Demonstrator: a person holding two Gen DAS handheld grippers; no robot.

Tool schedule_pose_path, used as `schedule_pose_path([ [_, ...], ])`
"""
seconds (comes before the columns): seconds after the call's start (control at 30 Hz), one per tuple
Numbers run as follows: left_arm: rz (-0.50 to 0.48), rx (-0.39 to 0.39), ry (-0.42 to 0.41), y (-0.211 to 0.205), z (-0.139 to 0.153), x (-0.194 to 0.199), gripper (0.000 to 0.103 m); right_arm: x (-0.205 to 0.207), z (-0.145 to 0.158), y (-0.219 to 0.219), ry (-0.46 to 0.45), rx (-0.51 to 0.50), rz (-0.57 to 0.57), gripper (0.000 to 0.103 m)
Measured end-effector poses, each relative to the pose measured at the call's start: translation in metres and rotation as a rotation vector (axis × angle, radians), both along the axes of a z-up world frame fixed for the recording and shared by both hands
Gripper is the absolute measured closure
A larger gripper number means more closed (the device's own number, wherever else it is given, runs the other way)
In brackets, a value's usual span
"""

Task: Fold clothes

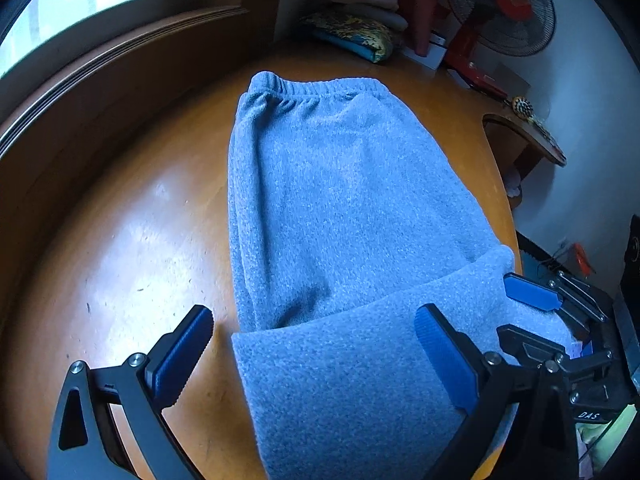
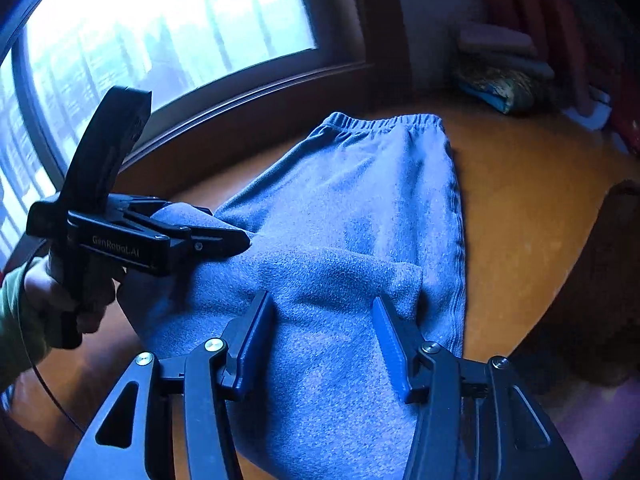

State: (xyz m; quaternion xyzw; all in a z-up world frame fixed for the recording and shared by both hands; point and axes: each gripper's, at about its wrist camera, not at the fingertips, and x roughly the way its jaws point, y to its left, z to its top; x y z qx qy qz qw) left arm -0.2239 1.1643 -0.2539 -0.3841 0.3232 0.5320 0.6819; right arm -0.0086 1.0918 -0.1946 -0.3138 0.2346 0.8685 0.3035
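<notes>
We see black left gripper (image 2: pixel 224 240) and right gripper (image 2: pixel 324 344): blue ribbed pads, silver screws, "GenRobot.AI" lettering; olive-green sleeve (image 2: pixel 16 320).

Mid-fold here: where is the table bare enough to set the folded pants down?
The widest bare patch of table lies between the grey pants and the window-side rim. A narrower bare strip runs along the pants' other side. The far corner is crowded with a cushion, stacked cloths and a fan.
</notes>
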Motion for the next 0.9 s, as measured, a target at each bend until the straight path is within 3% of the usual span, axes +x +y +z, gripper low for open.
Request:
schedule_pose_path([
  [0.33, 0.138, 0.021, 0.015, -0.005, -0.002, 0.006, 0.000, -0.002, -0.003, 0.045, -0.038, -0.046, 0.183, 0.051],
  [0.53, 0.199, 0.025, -0.042, -0.008, 0.002, 0.001, 0.001, 0.004, 0.003, 0.059, -0.024, -0.103, 0.134, 0.049],
  [0.77, 0.218, 0.093, -0.050, -0.036, 0.034, -0.007, 0.001, 0.032, 0.031, 0.044, 0.014, -0.030, 0.062, 0.044],
  [0.9, 0.207, 0.120, -0.027, -0.068, 0.043, -0.016, 0.001, 0.047, 0.031, 0.024, -0.044, -0.006, 0.077, 0.041],
])
